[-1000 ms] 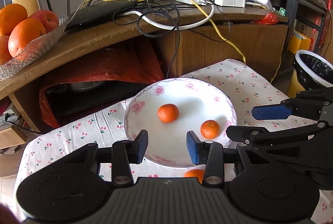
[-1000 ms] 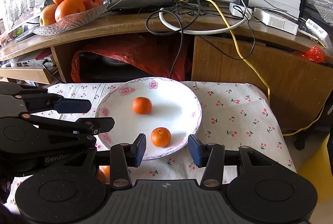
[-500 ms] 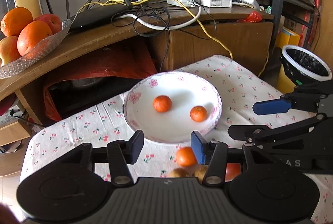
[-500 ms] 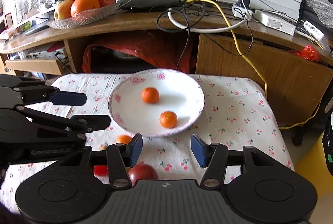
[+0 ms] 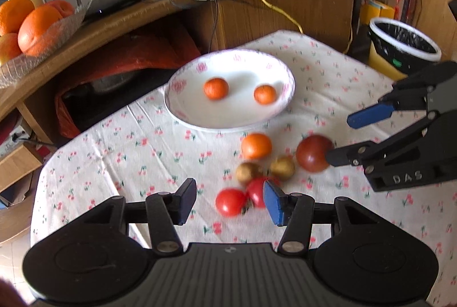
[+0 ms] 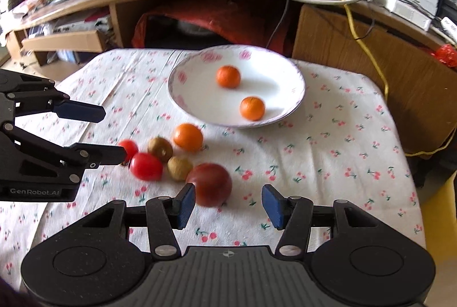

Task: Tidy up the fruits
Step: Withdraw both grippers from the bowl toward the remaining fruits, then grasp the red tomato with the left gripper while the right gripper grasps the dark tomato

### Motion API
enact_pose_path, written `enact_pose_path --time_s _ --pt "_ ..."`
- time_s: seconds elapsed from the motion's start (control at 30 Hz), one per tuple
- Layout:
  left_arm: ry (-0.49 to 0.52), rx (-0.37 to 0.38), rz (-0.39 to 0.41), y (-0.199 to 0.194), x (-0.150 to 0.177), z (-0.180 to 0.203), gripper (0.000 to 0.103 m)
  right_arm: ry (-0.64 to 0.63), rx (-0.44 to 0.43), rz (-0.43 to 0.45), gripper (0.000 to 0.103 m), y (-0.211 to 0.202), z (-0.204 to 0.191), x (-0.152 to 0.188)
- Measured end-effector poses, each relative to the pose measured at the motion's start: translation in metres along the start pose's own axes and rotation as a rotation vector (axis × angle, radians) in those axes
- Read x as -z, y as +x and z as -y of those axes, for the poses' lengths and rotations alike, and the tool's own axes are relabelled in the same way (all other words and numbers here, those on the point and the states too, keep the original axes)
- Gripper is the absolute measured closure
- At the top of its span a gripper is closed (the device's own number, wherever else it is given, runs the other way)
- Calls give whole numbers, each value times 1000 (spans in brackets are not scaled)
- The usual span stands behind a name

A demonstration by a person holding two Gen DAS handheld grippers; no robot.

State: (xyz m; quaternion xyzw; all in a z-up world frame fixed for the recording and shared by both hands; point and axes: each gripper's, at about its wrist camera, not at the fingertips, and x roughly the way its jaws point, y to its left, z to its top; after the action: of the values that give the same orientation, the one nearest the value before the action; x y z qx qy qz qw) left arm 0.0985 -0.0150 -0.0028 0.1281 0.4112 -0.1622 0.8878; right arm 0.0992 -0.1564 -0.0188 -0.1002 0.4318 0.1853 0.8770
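Fingers [image 5: 230,201] [image 6: 228,202] wide on both grippers, nearest tomato [image 5: 258,191] half-hidden (blurred).

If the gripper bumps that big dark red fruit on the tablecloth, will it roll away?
Probably a little. The big dark red fruit looks round and smooth, so a nudge could roll it, and its skin may be slippery. The tablecloth is soft, which should slow it. The open right gripper looks wide enough to hold it.

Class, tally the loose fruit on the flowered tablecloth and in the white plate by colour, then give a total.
Orange, in the plate: 2
Orange, on the cloth: 1
Bright red: 2
Brown: 2
Dark red: 1
Total: 8
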Motion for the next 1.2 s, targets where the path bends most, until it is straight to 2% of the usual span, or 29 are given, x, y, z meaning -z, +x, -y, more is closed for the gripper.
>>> enact_pose_path --time_s 0.4,0.73,0.8,0.87,1.2 --pt "65 32 -53 21 19 -2 44 -38 -48 -47 55 22 -4 -1" --pt "114 108 -52 34 15 -9 44 -53 -85 -48 56 34 -4 -5" --pt "117 130 -57 36 14 -11 44 -49 -93 -49 58 36 -3 -6" --pt "121 144 -55 38 13 -12 44 -46 -108 -50 66 37 -3 -6" --pt "92 209 -68 46 9 -17 45 -26 -115 -57 68 37 -1 -7"
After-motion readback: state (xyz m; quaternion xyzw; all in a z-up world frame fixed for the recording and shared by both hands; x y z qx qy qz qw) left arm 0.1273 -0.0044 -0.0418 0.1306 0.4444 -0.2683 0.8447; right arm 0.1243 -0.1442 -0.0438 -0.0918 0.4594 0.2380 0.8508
